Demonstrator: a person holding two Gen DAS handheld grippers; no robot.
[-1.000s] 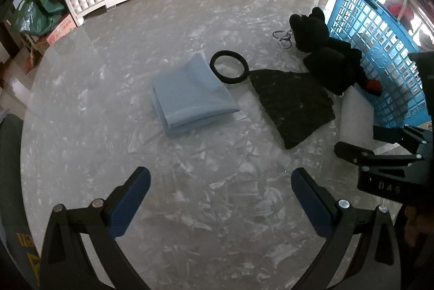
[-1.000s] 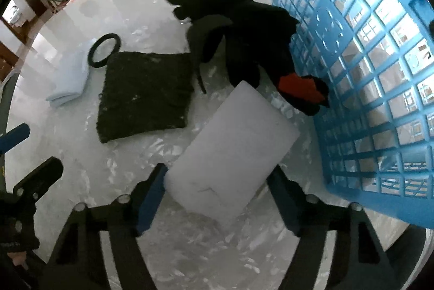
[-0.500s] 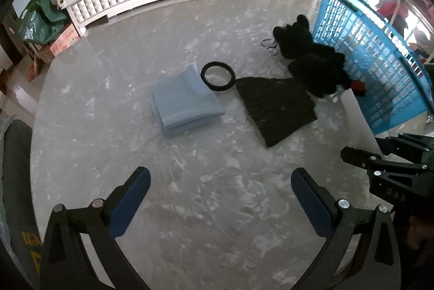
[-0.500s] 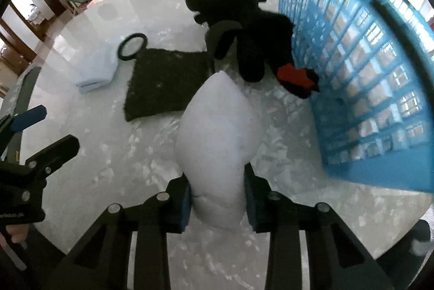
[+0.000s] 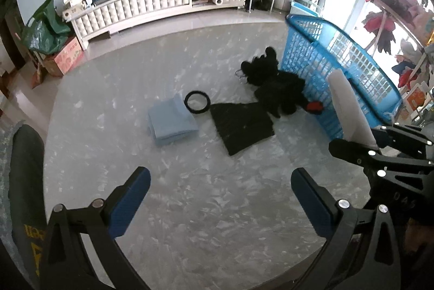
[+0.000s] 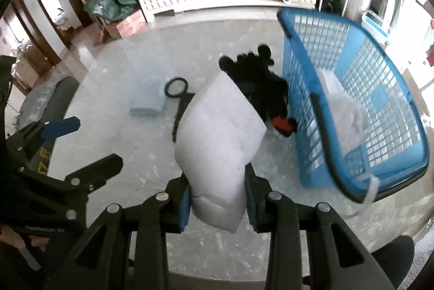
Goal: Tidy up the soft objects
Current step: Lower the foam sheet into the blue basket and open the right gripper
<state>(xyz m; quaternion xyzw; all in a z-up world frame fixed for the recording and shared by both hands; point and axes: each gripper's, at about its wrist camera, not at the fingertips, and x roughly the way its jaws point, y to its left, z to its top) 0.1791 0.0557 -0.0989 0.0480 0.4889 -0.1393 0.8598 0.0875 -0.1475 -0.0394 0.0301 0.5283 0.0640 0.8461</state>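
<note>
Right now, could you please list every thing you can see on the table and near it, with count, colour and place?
White foam pad: one, white, lifted off the table, pinched at its lower end.
Basket: one, blue, on the table's right part; something white lies inside.
Plush toy: one, black with a red part, against the basket's left wall.
Knitted cloth: one, black, flat at mid-table.
Ring: one, black, beside the knitted cloth.
Folded cloth: one, light blue, left of the ring.
Table: one, grey marble.
Left gripper: black with blue pads, open, holding nothing.
Right gripper: black, shut on the white foam pad.
</note>
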